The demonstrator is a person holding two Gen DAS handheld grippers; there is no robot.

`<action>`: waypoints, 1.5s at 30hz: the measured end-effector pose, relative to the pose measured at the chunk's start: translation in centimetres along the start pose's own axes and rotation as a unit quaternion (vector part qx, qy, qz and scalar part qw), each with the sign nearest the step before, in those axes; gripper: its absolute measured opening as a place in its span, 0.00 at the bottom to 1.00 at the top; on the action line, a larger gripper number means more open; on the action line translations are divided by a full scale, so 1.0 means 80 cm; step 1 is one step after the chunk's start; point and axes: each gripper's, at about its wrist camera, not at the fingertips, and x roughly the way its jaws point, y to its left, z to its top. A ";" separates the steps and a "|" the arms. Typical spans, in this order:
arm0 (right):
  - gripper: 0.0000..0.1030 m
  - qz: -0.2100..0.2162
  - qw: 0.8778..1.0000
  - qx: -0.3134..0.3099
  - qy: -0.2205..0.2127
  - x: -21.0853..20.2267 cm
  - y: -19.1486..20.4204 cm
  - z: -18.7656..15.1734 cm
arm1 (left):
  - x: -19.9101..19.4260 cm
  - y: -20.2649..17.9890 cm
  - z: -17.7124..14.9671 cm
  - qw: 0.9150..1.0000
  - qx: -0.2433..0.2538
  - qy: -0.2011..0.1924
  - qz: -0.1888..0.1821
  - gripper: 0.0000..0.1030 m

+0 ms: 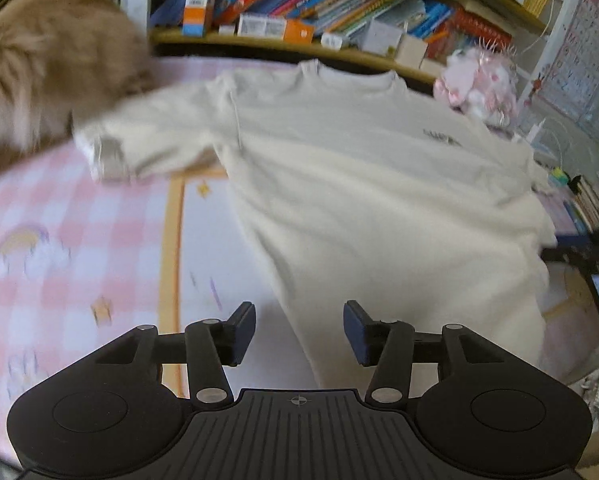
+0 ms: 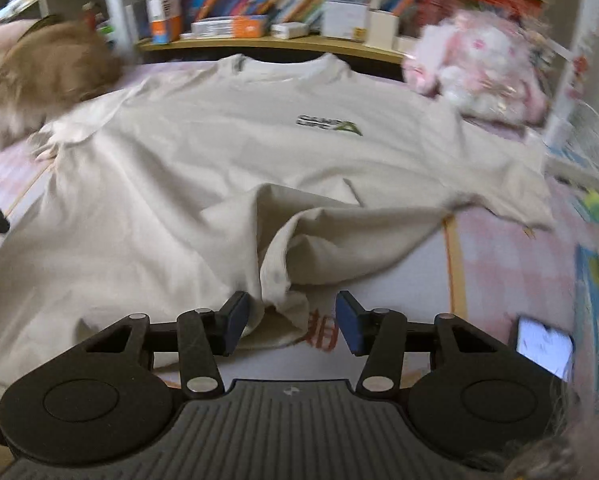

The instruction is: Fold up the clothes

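Observation:
A cream T-shirt (image 1: pixel 339 168) lies spread face up on a pink checked bed cover (image 1: pixel 59 208), collar toward the bookshelf. In the right wrist view the same T-shirt (image 2: pixel 203 152) shows a small dark chest logo (image 2: pixel 329 124), and its lower right hem is bunched into a raised fold (image 2: pixel 283 256). My left gripper (image 1: pixel 299 330) is open above the shirt's lower left edge, nothing between its blue pads. My right gripper (image 2: pixel 289 322) is open, and the bunched hem corner lies between its fingers without being pinched.
A fluffy tan soft toy (image 1: pixel 47 64) lies by the shirt's left sleeve. A pink and white plush (image 2: pixel 475 64) sits at the far right. A wooden shelf (image 2: pixel 259 44) with books and boxes runs behind. A lit phone (image 2: pixel 543 346) lies near right.

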 end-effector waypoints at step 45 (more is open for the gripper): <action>0.07 0.087 0.989 0.115 -0.034 -0.157 -0.136 -0.090 | -0.110 -0.002 -0.092 0.965 -0.227 -0.130 -0.026 0.01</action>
